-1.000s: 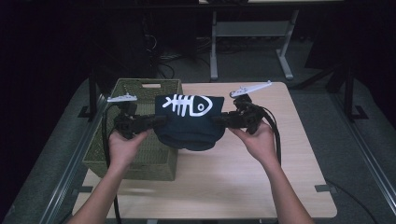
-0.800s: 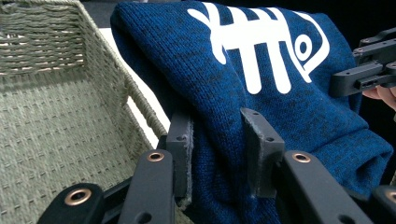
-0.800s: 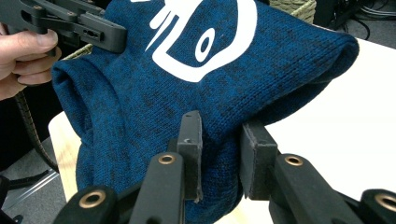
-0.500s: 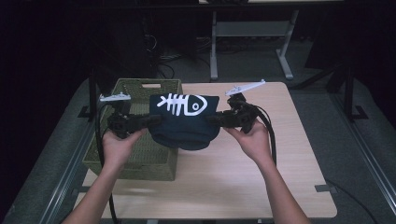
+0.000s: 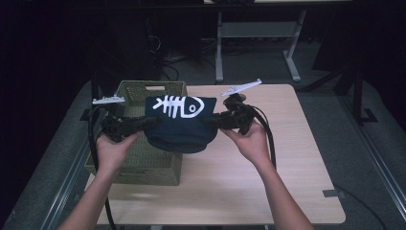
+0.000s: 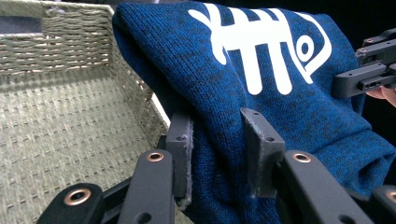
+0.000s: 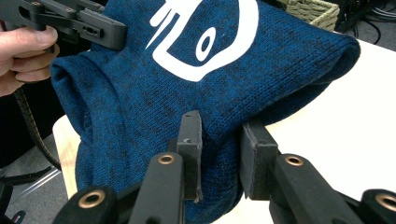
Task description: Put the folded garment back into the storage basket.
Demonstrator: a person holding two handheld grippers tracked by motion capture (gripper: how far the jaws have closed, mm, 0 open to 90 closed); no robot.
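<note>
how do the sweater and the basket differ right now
The blue sweater is soft knit with a white fish-bone print; the green basket is stiff woven and plain. The sweater hangs in the air between the left gripper and the right gripper; the basket sits on the table, untouched.
</note>
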